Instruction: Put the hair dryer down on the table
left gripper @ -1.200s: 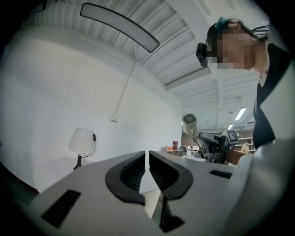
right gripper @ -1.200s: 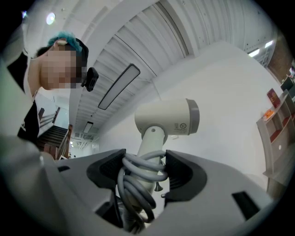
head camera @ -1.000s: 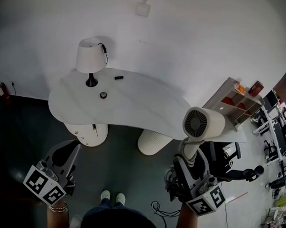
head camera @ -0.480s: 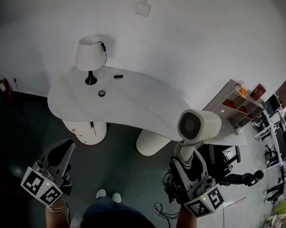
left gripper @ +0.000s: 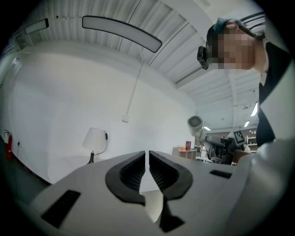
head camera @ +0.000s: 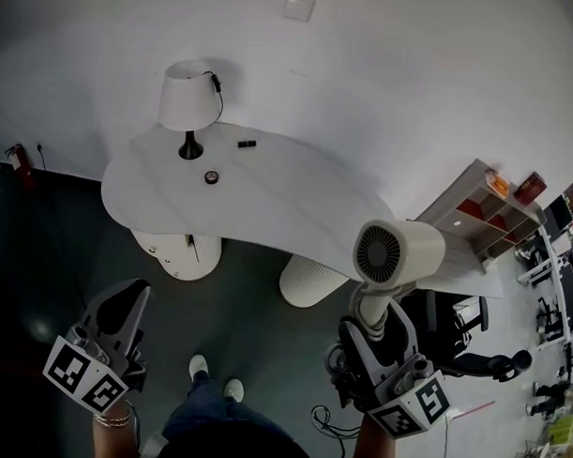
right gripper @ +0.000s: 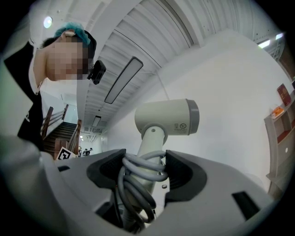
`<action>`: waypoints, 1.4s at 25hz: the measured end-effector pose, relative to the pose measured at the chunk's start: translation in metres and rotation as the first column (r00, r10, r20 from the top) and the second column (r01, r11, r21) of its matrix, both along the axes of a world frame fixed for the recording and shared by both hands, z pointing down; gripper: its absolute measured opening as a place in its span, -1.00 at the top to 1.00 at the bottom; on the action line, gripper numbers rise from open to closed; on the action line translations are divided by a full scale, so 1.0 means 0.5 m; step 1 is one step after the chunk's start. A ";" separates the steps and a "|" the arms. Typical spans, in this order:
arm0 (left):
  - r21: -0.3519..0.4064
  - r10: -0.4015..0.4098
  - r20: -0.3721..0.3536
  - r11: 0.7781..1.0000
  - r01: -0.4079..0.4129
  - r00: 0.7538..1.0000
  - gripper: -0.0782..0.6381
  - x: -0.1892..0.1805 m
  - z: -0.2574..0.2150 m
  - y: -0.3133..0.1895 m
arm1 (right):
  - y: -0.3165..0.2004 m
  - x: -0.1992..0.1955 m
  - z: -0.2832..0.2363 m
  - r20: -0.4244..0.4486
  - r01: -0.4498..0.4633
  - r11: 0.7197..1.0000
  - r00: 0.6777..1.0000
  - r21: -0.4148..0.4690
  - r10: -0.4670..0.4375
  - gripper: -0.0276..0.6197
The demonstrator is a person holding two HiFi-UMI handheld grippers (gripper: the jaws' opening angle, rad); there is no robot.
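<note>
Far left by the wall: small red fire extinguisher [head camera: 19, 162], half in shadow. The left gripper [head camera: 124, 304] hangs low over dark floor, jaws drawn together to a thin slit, nothing between them. Above it is the white curved-top table [head camera: 268, 209] on two ribbed white pedestals. On the table stand a white-shade lamp w/ black stem [head camera: 190, 103], a small dark round item [head camera: 211, 177] and a short black bar [head camera: 246, 143]; both are too small to identify. Right of centre, the cream-white hair dryer [head camera: 398, 254] is upright in the air off the table's right end, not on it. The right gripper [head camera: 373, 316] is clamped on its handle, w/ grey cable [right gripper: 138, 182] looped round the handle betw. the jaws. Far right is a white open cubby shelf unit [head camera: 474, 221]. Some cubbies show red/orange, contents unclear. An orange item and a red box [head camera: 530, 188] sit on top. Below it a black office chair [head camera: 461, 333] is partly hidden behind the gripper.
</note>
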State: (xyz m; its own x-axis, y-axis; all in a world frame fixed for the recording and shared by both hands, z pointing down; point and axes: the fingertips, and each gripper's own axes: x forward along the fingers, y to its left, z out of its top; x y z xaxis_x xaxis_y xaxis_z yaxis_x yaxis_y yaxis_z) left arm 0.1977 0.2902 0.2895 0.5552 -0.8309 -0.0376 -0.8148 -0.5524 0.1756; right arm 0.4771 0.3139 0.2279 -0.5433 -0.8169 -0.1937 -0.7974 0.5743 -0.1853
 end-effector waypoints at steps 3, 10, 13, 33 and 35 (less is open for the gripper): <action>-0.005 -0.006 0.007 1.000 0.007 1.000 0.67 -0.012 0.000 -0.012 | -0.014 -0.012 0.002 -0.006 0.009 1.000 1.000 0.001 -0.009 0.03; 0.014 -0.004 0.001 1.000 0.004 1.000 0.67 -0.042 -0.015 -0.051 | -0.049 -0.056 -0.006 -0.011 0.025 1.000 1.000 0.006 -0.025 0.03; 0.011 -0.005 0.002 1.000 0.005 1.000 0.67 -0.068 -0.014 -0.062 | -0.065 -0.085 -0.012 -0.010 0.030 1.000 1.000 0.006 -0.030 0.03; 0.002 -0.061 0.020 0.998 0.061 0.998 0.67 -0.305 -0.001 -0.138 | -0.178 -0.307 -0.004 -0.058 0.104 0.995 0.993 0.009 -0.103 0.03; 0.005 -0.072 0.016 0.997 0.072 0.997 0.67 -0.328 -0.002 -0.146 | -0.189 -0.327 -0.005 -0.062 0.110 0.994 0.992 0.008 -0.110 0.03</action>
